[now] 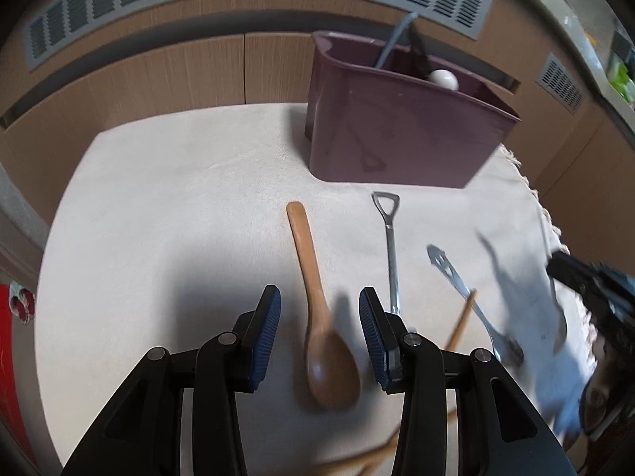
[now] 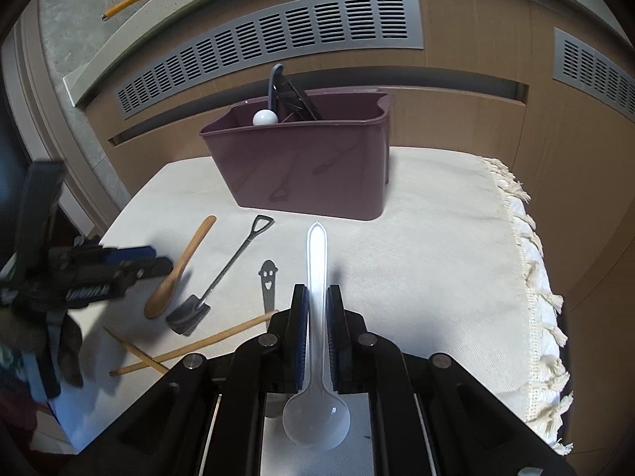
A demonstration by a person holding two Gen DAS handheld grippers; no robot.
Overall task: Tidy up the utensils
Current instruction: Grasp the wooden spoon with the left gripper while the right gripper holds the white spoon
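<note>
On the cloth-covered table [image 2: 436, 214], the right gripper [image 2: 317, 317] is clamped on a clear plastic spoon [image 2: 317, 277], handle pointing toward the purple bin [image 2: 301, 170], bowl nearest the camera. The left gripper [image 1: 319, 317] hangs with jaws apart over a wooden spoon [image 1: 313, 289], its handle also toward the bin.

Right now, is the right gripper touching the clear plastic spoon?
Touching. The right wrist view shows the right gripper closed on the clear plastic spoon, both pads pressed against its handle, bowl hanging near the camera.
</note>
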